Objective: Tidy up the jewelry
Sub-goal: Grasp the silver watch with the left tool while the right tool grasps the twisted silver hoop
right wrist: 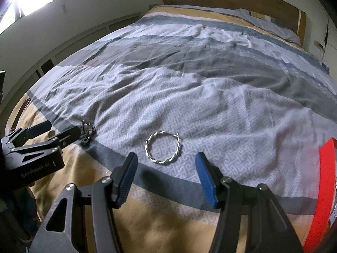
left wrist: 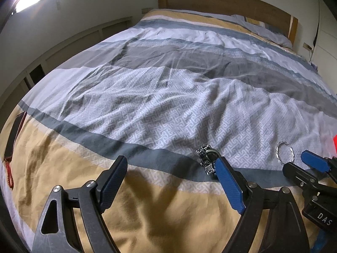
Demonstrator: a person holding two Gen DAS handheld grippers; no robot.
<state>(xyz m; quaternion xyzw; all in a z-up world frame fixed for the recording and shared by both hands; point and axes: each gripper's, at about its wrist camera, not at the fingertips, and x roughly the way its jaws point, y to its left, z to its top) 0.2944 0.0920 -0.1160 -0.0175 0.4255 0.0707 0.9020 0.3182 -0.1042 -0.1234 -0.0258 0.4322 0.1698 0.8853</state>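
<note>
A twisted silver bangle [right wrist: 163, 149] lies flat on the bed cover, just ahead of my open, empty right gripper [right wrist: 166, 163]. It also shows in the left wrist view [left wrist: 284, 152], by the right gripper [left wrist: 299, 162]. A chunky silver link bracelet [left wrist: 207, 160] lies bunched on the cover, touching or just beyond the right fingertip [left wrist: 220, 164] of my open, empty left gripper [left wrist: 170, 164]. In the right wrist view the link bracelet [right wrist: 86, 133] sits at the tip of the left gripper [right wrist: 61, 131].
A red box [right wrist: 325, 191] stands at the right edge; its edge shows in the left wrist view [left wrist: 335, 141]. A dark flat case [left wrist: 14, 132] with a red cord lies far left. The striped cover [left wrist: 168, 97] stretches back to a wooden headboard [left wrist: 221, 0].
</note>
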